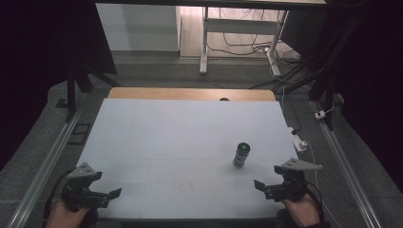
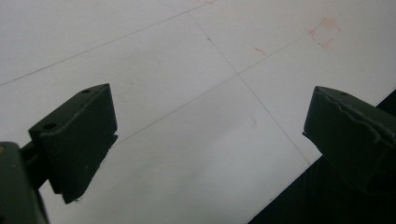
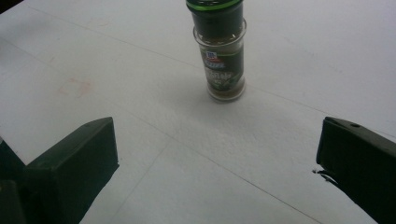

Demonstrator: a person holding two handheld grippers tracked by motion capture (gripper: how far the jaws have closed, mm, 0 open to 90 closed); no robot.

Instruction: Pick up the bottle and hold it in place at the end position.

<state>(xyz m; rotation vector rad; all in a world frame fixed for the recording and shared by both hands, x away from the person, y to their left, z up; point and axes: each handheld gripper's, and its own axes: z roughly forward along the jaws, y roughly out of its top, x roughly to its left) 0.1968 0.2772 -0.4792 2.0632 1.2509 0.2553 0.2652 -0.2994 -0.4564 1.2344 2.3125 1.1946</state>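
A small glass spice jar (image 1: 242, 156) with a dark lid and a green band stands upright on the white table (image 1: 166, 137), right of centre. The right gripper view has the spice jar (image 3: 222, 56) straight ahead, beyond the jaws. My right gripper (image 1: 259, 185) is held near the front right edge, a short way in front of the jar and apart from it; the right gripper (image 3: 215, 158) is open and holds nothing. At the front left corner my left gripper (image 1: 114, 193) hovers over bare table. The left gripper (image 2: 210, 135) is open too, with nothing between its jaws.
A faint red mark (image 1: 186, 186) lies on the table between the grippers. A wooden strip (image 1: 190, 93) runs along the far edge. A white adapter with a cable (image 1: 299, 142) hangs off the right edge. Metal rails (image 1: 47, 161) flank the table.
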